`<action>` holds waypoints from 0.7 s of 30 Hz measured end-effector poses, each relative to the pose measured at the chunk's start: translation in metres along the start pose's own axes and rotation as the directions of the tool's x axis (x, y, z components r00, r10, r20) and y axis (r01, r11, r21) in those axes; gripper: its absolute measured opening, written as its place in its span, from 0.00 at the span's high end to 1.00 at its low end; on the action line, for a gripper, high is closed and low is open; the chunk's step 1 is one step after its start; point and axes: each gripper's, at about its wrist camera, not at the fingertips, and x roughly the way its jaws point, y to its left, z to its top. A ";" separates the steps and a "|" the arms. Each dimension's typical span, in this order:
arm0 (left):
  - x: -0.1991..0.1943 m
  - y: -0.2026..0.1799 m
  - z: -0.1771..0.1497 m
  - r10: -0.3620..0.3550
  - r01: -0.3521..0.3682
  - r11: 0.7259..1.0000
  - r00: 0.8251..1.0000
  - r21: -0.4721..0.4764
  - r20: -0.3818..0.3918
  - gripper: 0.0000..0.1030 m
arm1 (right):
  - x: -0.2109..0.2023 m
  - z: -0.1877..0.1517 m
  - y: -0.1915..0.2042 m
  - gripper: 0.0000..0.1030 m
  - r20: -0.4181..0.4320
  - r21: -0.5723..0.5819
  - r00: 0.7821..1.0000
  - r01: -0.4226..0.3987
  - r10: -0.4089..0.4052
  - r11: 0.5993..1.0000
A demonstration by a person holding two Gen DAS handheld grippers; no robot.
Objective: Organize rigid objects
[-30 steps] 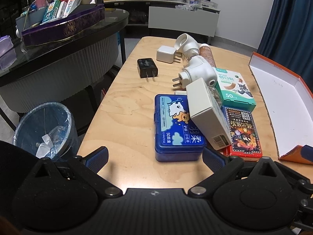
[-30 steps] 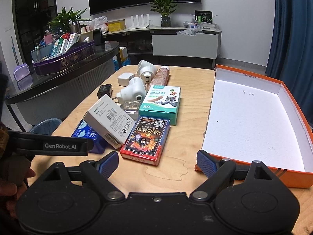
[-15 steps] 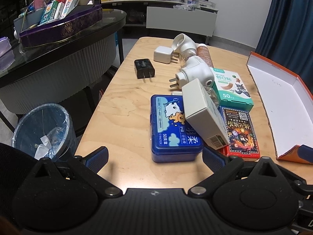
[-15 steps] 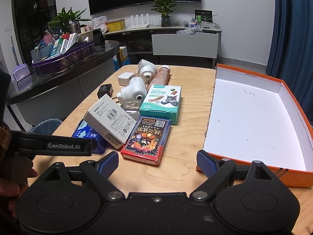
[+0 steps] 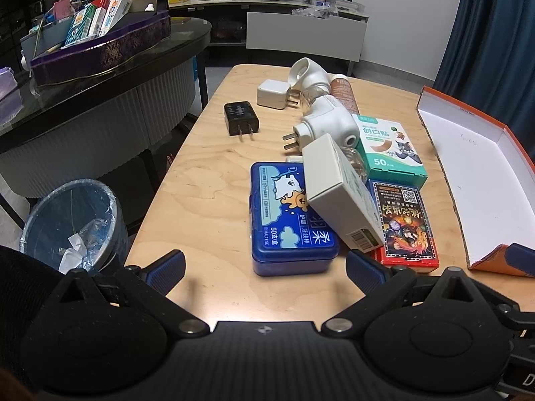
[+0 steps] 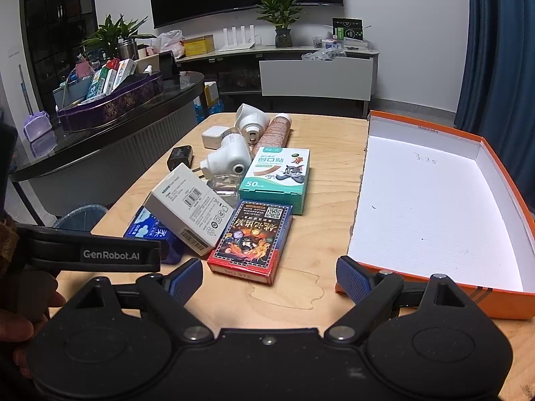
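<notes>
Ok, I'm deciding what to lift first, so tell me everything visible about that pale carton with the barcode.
The pale carton is a plain off-white cardboard box, closed, with grey print and a barcode on one end. It lies tilted, one long edge propped on the blue tin, its low end against the red card box. Neither gripper touches it.

Glossy blue plastic box (image 5: 292, 220), wooden table (image 5: 207, 200)

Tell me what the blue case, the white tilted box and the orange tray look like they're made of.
Blue case: probably hard plastic, glossy, with rounded moulded edges and a sheen. White tilted box: matte printed cardboard, with sharp folded edges and a barcode. Orange tray: cardboard, with a rough torn edge on its left wall and a plain white inside.
</notes>
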 end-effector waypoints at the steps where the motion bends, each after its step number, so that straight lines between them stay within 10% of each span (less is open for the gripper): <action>1: 0.000 0.000 0.000 0.001 -0.001 1.000 1.000 -0.001 -0.001 0.00 | 0.000 0.000 0.000 0.01 0.000 0.001 1.000 -0.001 0.001 1.000; 21: 0.006 0.002 0.002 0.011 -0.011 1.000 1.000 -0.008 -0.007 0.00 | 0.001 0.000 0.001 0.01 -0.004 0.001 1.000 -0.004 0.004 1.000</action>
